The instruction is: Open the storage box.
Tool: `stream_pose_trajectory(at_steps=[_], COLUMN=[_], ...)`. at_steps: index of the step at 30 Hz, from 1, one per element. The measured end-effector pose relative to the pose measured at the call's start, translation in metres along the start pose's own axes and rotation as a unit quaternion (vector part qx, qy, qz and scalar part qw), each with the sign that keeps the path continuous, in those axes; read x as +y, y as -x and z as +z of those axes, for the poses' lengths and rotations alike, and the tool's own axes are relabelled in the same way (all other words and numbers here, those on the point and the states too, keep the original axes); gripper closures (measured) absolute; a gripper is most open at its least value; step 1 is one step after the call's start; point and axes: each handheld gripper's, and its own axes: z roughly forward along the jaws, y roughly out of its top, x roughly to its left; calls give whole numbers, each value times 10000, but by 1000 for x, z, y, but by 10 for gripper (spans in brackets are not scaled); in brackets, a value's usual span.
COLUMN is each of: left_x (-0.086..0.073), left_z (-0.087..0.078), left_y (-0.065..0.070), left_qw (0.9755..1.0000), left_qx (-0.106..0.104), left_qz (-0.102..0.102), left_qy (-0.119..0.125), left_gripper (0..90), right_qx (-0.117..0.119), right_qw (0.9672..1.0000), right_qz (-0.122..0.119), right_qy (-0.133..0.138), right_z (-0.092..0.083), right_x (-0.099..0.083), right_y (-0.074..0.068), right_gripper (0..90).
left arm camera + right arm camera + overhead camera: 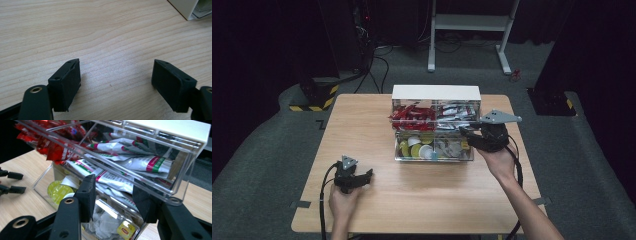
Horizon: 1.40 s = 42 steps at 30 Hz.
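Near the left front of the wooden table (362,125), left hand (343,199) low on the board, forearm coming straight up from the bottom edge, knuckles around the left gripper (371,173) that points rightward and slightly away. Jaws apart, nothing between them, bare wood grain under the gap in the left gripper view (116,82).

At mid table, toward the far edge, the clear two-tier organiser box (434,125): white lid on top, red sachets (412,114) in the upper left bin, white-and-green sachets (140,162) in the upper right, yellow and white capsules (414,147) lower left, tea bags (107,222) lower right.

On the right, forearm slanting in from the lower right corner, right hand (499,162) raised, palm under the right gripper (464,131), pointed left at the box's right end. Jaws drawn close together, pads (87,192) either side of the upper tray's clear front corner; actual pinch on the plastic impossible to tell.
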Motion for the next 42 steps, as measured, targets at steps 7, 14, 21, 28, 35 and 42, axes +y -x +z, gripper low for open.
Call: stream_pose_trajectory(at_steps=[7, 14, 21, 28, 35, 42], left_x=[0, 0, 0, 0, 0, 0], left_z=[0, 0, 0, 0, 0, 0], left_y=[0, 1, 1, 1, 2, 3], left_qw=[10000, 10000, 10000, 10000, 9999, 9998], left_qx=[-2, -30, -28, -34, -91, -168], left_qz=[2, 18, 18, 11, 71, 130], left_qy=[0, 1, 3, -1, -1, -59], left_gripper=[237, 253, 253, 252, 221, 176], right_qx=[-54, -51, -62, -99, -98, -100], right_qw=[9999, 9997, 9993, 9990, 9991, 9993], right_qz=[138, 198, 223, 266, 201, 166], right_qy=[64, 163, 308, 331, 352, 319], right_z=[2, 1, -2, 0, 2, 4], right_x=[4, 8, 12, 17, 25, 29], right_y=[8, 12, 15, 19, 19, 19], right_gripper=[547, 554, 556, 557, 558, 557])
